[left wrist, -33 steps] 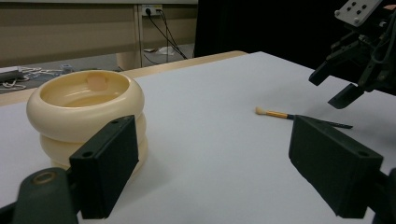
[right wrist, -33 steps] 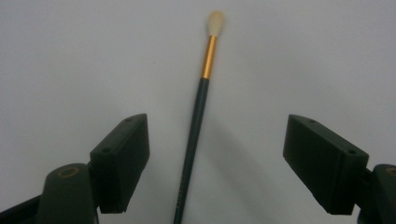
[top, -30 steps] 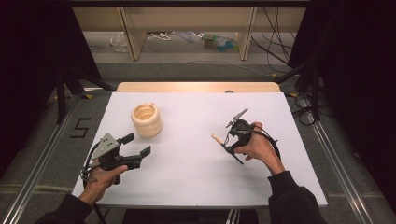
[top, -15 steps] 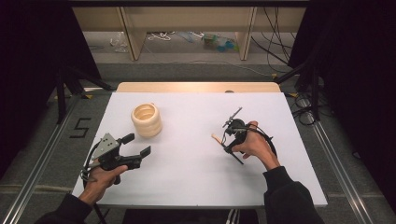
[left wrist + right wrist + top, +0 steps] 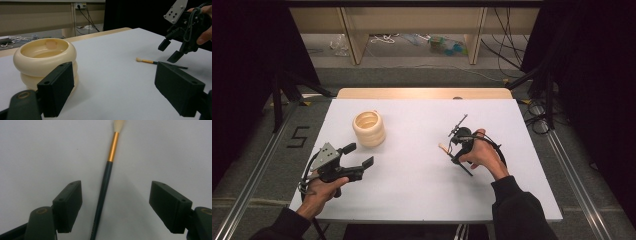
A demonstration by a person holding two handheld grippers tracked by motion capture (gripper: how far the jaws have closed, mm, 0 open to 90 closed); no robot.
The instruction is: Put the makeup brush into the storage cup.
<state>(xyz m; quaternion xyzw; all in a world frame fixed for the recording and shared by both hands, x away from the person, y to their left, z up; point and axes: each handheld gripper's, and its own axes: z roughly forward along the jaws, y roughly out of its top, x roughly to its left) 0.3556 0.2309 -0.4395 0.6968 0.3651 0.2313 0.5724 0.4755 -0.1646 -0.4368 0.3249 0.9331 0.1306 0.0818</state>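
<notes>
A thin brush [image 5: 466, 170] with a dark handle, a gold ferrule and cream bristles lies flat on the white table [image 5: 422, 200]. My right gripper [image 5: 456, 150] points down over it, open, with the handle [image 5: 107, 175] running between the jaws untouched. From the left gripper view the brush [image 5: 150, 61] lies just under the right gripper [image 5: 170, 50]. A cream pot [image 5: 369, 128] shaped like two stacked rings stands at the left rear. My left gripper [image 5: 360, 155] is held level just in front of the pot [image 5: 45, 57], open and empty.
A strip of wooden tabletop [image 5: 422, 93] shows beyond the white sheet's far edge. Wooden shelving legs and loose cables [image 5: 387, 39] are on the floor behind. Metal rails [image 5: 257, 170] run along both sides of the table.
The right gripper has shifted slightly left over the brush. The left gripper, the pot and the brush have stayed put.
</notes>
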